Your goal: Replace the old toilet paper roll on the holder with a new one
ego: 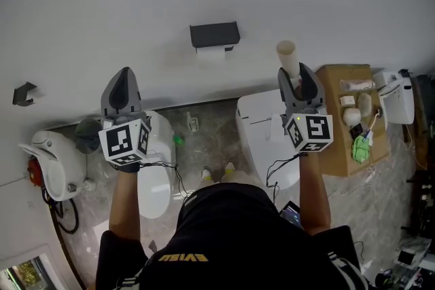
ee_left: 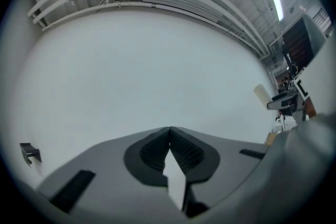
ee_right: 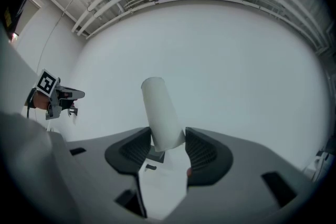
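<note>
The old roll looks to be off the holder [ego: 214,34] already. The right tongs [ego: 295,78] are clamped on a bare cream cardboard tube [ego: 287,56], and in the right gripper view the tube [ee_right: 161,115] stands up from between the pads, tipped a little to the left. It is well clear of the holder, to its right and slightly lower in the head view.

Under the holder's black cover there is a patch of white paper [ego: 211,55]. This may be a fresh roll already seated, but it is too small to be sure. If so, the swap is nearly finished and what remains is getting rid of the core. The next move would be to carry the tube away from the wall and set it down somewhere, perhaps on the wooden counter [ego: 334,146] to the lower right of the holder, and then let the jaws part. If the white patch is only a remnant, a new roll must still be fetched.

The left tongs [ego: 122,78] are to the lower left of the holder, well apart from it. They are pressed fully together with nothing between them, and the left gripper view [ee_left: 169,131] shows only blank wall beyond the tips. Both arms reach forward at about the same height, and both pairs of tongs are held level, aimed at the wall.
</note>
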`<state>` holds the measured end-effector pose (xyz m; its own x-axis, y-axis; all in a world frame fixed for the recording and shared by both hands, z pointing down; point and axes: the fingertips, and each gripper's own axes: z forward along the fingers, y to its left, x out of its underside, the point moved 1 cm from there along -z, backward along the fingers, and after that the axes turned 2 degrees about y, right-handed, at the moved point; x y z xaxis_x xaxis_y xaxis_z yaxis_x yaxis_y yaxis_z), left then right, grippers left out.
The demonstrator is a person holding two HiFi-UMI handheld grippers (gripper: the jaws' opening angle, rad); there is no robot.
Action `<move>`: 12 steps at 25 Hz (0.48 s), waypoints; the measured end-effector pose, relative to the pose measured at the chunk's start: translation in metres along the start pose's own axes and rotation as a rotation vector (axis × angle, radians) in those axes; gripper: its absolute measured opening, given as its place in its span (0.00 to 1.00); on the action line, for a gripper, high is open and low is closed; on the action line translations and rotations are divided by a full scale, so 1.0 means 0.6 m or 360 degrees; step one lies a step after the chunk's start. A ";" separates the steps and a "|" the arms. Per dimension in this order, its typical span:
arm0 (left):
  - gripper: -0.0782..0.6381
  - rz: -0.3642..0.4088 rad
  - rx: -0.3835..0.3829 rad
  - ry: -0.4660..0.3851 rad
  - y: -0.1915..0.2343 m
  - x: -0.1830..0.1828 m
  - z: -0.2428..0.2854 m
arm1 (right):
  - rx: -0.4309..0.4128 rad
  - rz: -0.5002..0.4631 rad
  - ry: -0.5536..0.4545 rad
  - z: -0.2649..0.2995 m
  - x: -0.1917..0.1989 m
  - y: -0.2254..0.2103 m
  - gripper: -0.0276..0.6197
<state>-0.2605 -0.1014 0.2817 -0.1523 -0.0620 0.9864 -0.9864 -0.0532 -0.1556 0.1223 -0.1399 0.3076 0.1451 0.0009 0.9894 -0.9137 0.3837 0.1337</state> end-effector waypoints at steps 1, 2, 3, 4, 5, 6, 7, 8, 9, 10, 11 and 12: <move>0.13 -0.0003 -0.0004 0.0003 0.006 0.001 -0.006 | 0.0004 0.0002 -0.0005 -0.002 -0.002 0.000 0.36; 0.13 -0.0009 -0.0012 0.0006 0.012 0.004 -0.011 | 0.0008 0.0004 -0.0009 -0.003 -0.003 -0.001 0.36; 0.13 -0.0016 -0.0020 0.0011 0.017 0.006 -0.016 | 0.0012 0.0006 -0.0012 -0.005 -0.005 -0.002 0.36; 0.13 -0.0021 -0.0027 0.0016 0.020 0.009 -0.019 | 0.0017 0.0007 -0.0014 -0.006 -0.006 -0.004 0.36; 0.13 -0.0025 -0.0032 0.0022 0.023 0.011 -0.021 | 0.0022 0.0007 -0.0014 -0.008 -0.006 -0.006 0.36; 0.13 -0.0032 -0.0036 0.0027 0.025 0.013 -0.024 | 0.0026 0.0008 -0.0014 -0.010 -0.007 -0.008 0.36; 0.13 -0.0040 -0.0039 0.0032 0.027 0.015 -0.026 | 0.0030 0.0010 -0.0014 -0.012 -0.006 -0.009 0.36; 0.13 -0.0046 -0.0042 0.0037 0.029 0.016 -0.029 | 0.0033 0.0013 -0.0015 -0.014 -0.006 -0.009 0.36; 0.13 -0.0048 -0.0049 0.0040 0.032 0.018 -0.032 | 0.0035 0.0016 -0.0015 -0.015 -0.005 -0.009 0.36; 0.13 -0.0047 -0.0056 0.0042 0.035 0.020 -0.035 | 0.0035 0.0017 -0.0015 -0.017 -0.004 -0.008 0.36; 0.13 -0.0049 -0.0064 0.0044 0.037 0.021 -0.038 | 0.0034 0.0017 -0.0015 -0.017 -0.004 -0.006 0.36; 0.13 -0.0055 -0.0068 0.0045 0.040 0.023 -0.040 | 0.0032 0.0018 -0.0014 -0.018 -0.004 -0.005 0.36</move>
<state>-0.2874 -0.0797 0.2928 -0.1194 -0.0325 0.9923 -0.9927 -0.0119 -0.1198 0.1289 -0.1311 0.3044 0.1316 -0.0033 0.9913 -0.9228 0.3650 0.1237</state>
